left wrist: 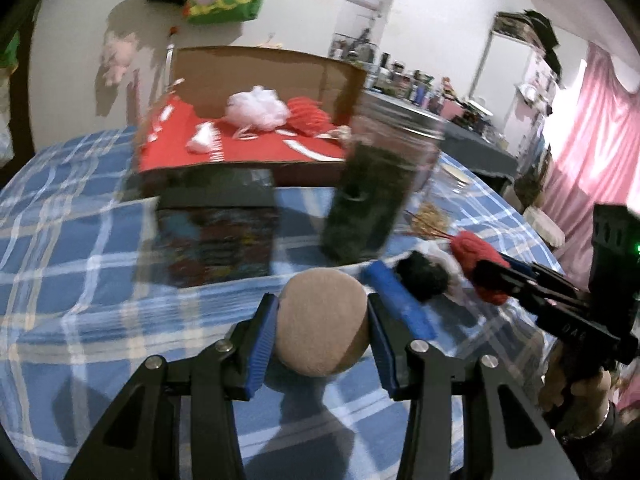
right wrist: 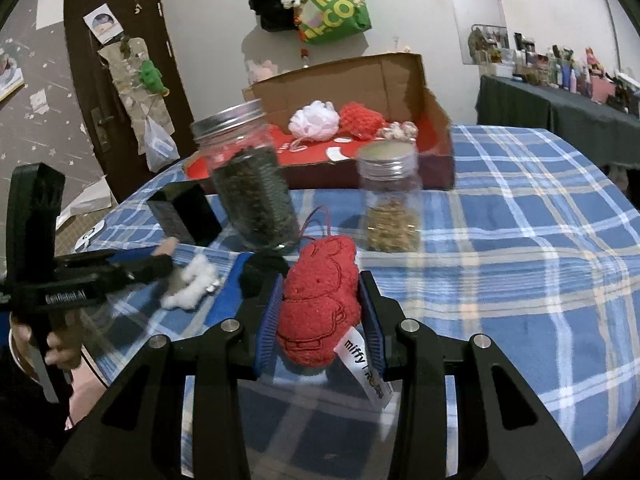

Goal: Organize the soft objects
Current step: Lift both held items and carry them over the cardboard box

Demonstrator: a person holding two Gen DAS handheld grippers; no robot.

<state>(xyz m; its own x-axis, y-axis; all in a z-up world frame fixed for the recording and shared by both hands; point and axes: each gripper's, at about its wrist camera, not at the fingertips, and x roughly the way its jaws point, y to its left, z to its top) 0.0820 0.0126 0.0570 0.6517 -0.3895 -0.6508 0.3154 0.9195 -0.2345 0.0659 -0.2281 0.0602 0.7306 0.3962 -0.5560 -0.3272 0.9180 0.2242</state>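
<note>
We hold two soft things at once, one in each gripper, above a table covered in a blue plaid cloth (right wrist: 520, 220). Our left gripper (left wrist: 322, 320) has its jaws pinching a tan pad (left wrist: 322, 322), round and flat-faced, with a blue pad pressed against each side of it; the grip sits near the fingertips, likely so the pad can be dropped cleanly. Our right gripper (right wrist: 320, 312) has its jaws closed on a red plush toy (right wrist: 320, 300), squeezed at its middle so that its white label hangs free below and its red loop trails toward the jars. Both things hang clear of the cloth, which suggests we are carrying them, not picking them. The likely goal is the cardboard box (right wrist: 360, 76) at the far side of the table, its lid flap standing up and its red floor already holding a white mesh puff (right wrist: 314, 120), a red knitted piece (right wrist: 362, 120) and a small pale bundle beside them: soft things gathered in one place. Between us and the box stand a big jar of dark leaves (right wrist: 252, 184) and a smaller jar (right wrist: 390, 196) with yellowish filling, so we judge that the way in must pass over or around them. On the cloth near our grippers lie a white fluffy scrap (right wrist: 192, 288) and a black pompom (right wrist: 260, 276), apparently yet to be sorted.
</note>
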